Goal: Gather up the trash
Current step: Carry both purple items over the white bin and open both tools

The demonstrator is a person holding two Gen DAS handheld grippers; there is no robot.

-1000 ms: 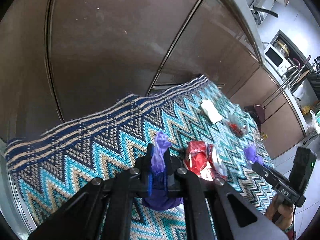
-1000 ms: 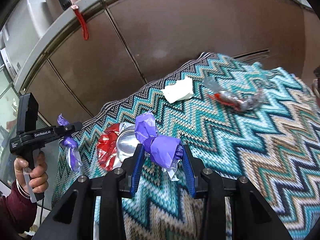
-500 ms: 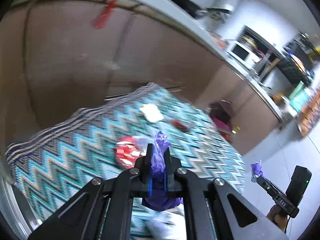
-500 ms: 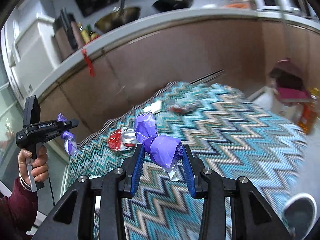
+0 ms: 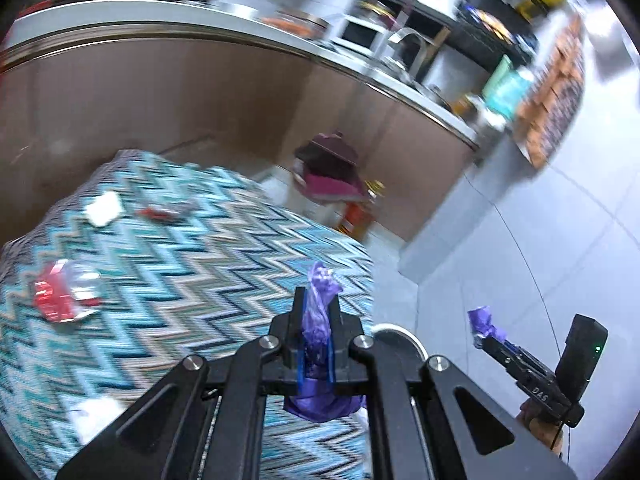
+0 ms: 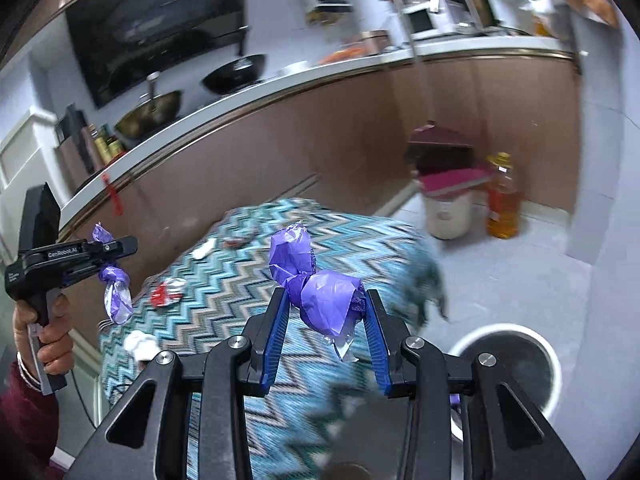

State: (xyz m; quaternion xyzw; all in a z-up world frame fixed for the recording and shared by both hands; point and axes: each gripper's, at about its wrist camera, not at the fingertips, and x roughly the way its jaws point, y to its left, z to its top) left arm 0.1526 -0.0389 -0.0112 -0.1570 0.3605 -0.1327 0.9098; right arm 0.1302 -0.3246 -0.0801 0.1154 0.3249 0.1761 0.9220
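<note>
Left gripper (image 5: 316, 334): closed tight on a thin purple wrapper (image 5: 318, 320); the twisted top stands above the fingertips and the rest hangs in a bunch below the pads. In the right wrist view the same tool (image 6: 120, 248) is at the far left, held by a hand (image 6: 48, 340) with a dark red sleeve.
Rug (image 5: 200, 264): teal zigzag pattern, on the floor in front of the brown cabinets (image 5: 160, 92).
Rug, left part: a red and silver wrapper (image 5: 64, 292) lies flat.
Rug, far edge: a white scrap (image 5: 103, 209) lies just beside a small red and clear wrapper (image 5: 160, 212); both are blurred, so the material cannot be told.
Rug, near left edge: a crumpled white tissue (image 6: 140, 344).
Right gripper (image 6: 326, 304): jaws partly apart, blue pads pressing both sides of a bulky purple wrapper (image 6: 328, 304); a clear plastic tail hangs beneath it.
Bin (image 6: 552, 364): round, white rim, dark inside, on the pale floor to the right of the rug, below and right of the right gripper.
Far right background: a white pail (image 6: 448, 216) with dark red items stacked on it, and just beside it an orange bottle (image 6: 504, 200).
</note>
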